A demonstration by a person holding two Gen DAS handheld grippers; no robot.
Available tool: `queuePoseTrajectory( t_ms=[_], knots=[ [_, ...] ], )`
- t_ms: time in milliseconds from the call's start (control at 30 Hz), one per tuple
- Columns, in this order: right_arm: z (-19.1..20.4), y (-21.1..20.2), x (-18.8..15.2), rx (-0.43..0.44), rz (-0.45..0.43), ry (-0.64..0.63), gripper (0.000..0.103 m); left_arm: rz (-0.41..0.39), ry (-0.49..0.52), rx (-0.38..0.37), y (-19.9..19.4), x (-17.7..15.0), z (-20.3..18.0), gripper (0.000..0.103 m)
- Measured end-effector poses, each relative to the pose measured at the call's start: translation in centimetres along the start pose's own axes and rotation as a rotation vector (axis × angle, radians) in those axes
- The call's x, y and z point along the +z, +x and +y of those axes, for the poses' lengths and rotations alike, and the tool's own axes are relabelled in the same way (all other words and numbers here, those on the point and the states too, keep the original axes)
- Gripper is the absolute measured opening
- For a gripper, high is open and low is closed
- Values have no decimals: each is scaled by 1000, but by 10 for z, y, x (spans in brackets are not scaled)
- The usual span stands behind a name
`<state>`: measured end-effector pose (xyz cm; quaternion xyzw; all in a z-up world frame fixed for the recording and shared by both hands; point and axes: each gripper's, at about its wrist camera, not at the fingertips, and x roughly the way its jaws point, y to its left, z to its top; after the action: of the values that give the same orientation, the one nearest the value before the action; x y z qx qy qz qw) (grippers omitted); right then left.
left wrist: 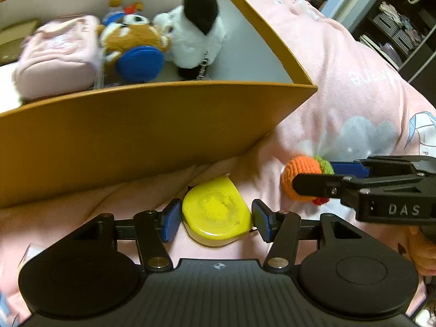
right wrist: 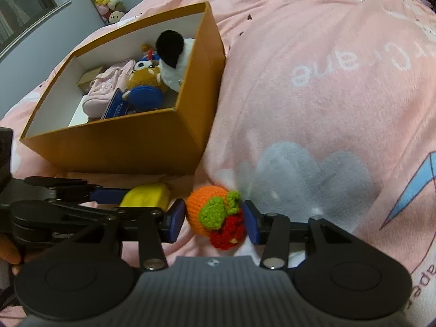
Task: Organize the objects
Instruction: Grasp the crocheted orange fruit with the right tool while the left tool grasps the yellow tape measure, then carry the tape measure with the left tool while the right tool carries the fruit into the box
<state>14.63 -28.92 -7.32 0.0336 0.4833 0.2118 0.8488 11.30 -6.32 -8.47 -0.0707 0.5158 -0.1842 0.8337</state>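
While the open orange cardboard box (right wrist: 117, 141) lies up and to the left of both tools on the pink bed blanket (right wrist: 313, 109), the left gripper (left wrist: 216, 219), nearer the box, has its half-open jaws against the glossy yellow plastic case (left wrist: 215, 212); the right gripper (right wrist: 214, 216) clamps the orange crocheted fruit (right wrist: 215, 212) just beside.

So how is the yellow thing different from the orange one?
The yellow case is smooth, shiny and flat; the orange knitted toy is round and woolly. The case is one colour; the toy has green and red bits. The case looks bigger. Both sit between the pads of a hand-held gripper, above the pink blanket.
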Motion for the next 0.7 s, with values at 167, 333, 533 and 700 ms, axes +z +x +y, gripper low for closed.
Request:
queuePoseTrajectory(
  t_ms=[167, 333, 533, 700],
  knots=[
    [10, -9, 1, 8, -14, -27, 48, -41, -48, -27, -33, -5, 6, 64],
    [33, -30, 5, 16, -55, -112, 48, -120, -73, -53, -61, -4, 6, 64],
    [57, -64, 22, 25, -149, -232, 48, -249, -71, -128, -93, 12, 3, 64],
    [72, -79, 45, 21, -205, -340, 48, -341, -64, -141, -104, 35, -2, 64]
  ],
)
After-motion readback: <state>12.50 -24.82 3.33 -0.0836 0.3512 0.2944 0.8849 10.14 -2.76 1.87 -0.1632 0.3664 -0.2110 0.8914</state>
